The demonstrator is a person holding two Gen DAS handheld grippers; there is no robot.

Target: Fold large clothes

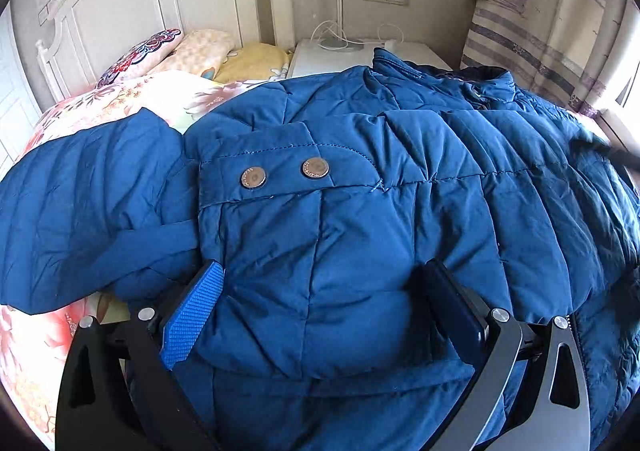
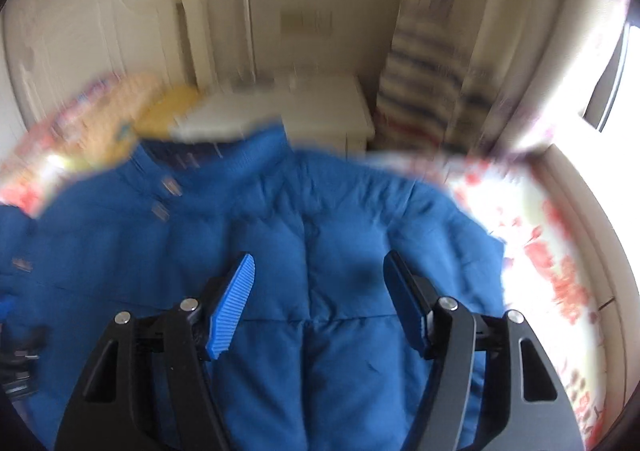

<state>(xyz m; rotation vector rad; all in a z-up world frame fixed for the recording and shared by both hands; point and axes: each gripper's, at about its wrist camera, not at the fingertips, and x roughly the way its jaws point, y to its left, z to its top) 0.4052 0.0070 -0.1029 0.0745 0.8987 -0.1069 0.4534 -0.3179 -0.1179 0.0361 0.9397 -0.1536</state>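
Blue quilted fabric fills our left wrist view: the puffer jacket [image 1: 360,179] lies spread on the bed's floral bedspread [image 1: 120,99], two metal snaps [image 1: 284,173] on a flap. Our left gripper [image 1: 320,303] has its jaws wide, a padded fold bulging between them; we cannot tell if they press it. Pillows [image 1: 192,55], a white nightstand [image 1: 328,55] and a striped curtain [image 1: 540,31] stand beyond. Our right wrist view is blurred: the right gripper [image 2: 320,291] hangs over the jacket's back with jaws spread, empty.

Floral-sheeted bed [image 1: 152,91] under blue padded jacket [image 1: 360,179] (pillows [image 1: 200,51] at headboard)
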